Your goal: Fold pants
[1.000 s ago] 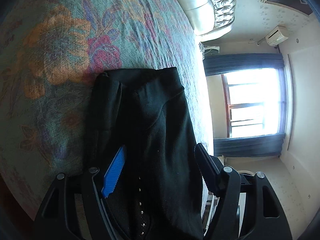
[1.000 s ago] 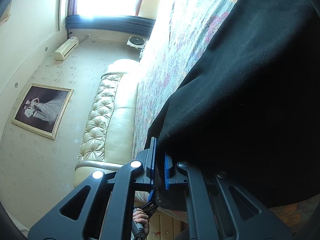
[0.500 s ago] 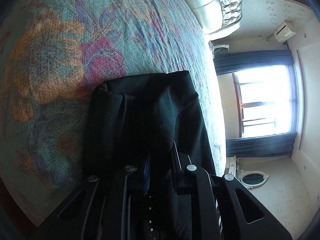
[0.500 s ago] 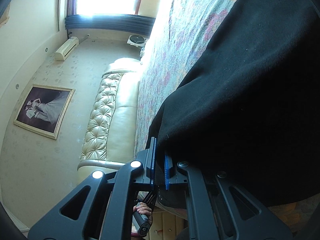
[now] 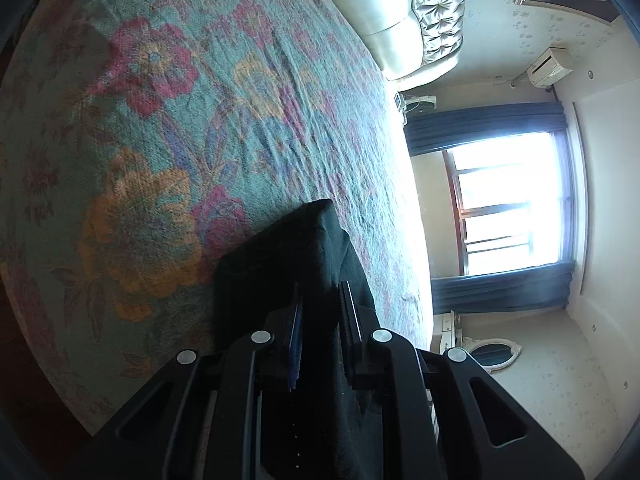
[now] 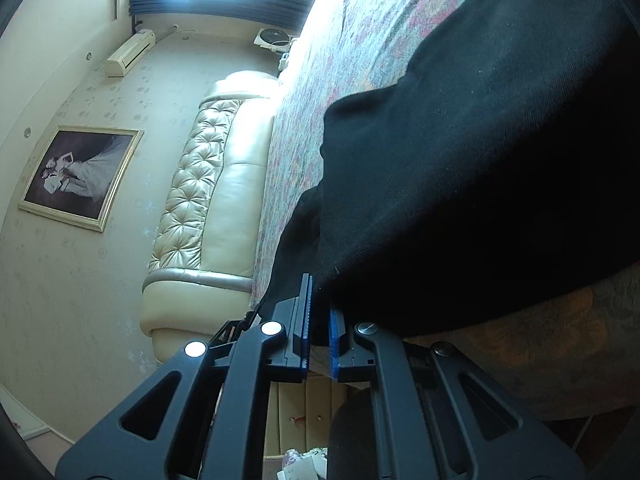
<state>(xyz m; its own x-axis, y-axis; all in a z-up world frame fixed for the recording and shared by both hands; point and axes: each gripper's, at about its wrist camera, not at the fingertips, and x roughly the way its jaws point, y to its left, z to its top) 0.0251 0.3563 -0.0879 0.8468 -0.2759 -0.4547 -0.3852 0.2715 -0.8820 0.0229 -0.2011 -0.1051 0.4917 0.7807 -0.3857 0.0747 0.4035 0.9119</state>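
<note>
The black pants (image 5: 280, 264) lie on a floral bedspread (image 5: 160, 128). In the left wrist view my left gripper (image 5: 320, 300) is shut on a bunched edge of the black cloth, which rises between its fingers. In the right wrist view the pants (image 6: 480, 152) fill the right half, draped over the bed. My right gripper (image 6: 320, 312) is shut on the lower edge of the pants, its blue pads (image 6: 306, 320) pinching the cloth.
A cream tufted headboard (image 6: 208, 208) stands at the bed's end. A bright window with dark curtains (image 5: 508, 208) is across the room. A framed photo (image 6: 80, 172) hangs on the wall. The bed edge and wooden floor (image 6: 296, 412) lie below my right gripper.
My left gripper was open over the pants and has closed on the cloth, then pulled it back so less of the pants shows. My right gripper has kept its grip and lifted slightly.
</note>
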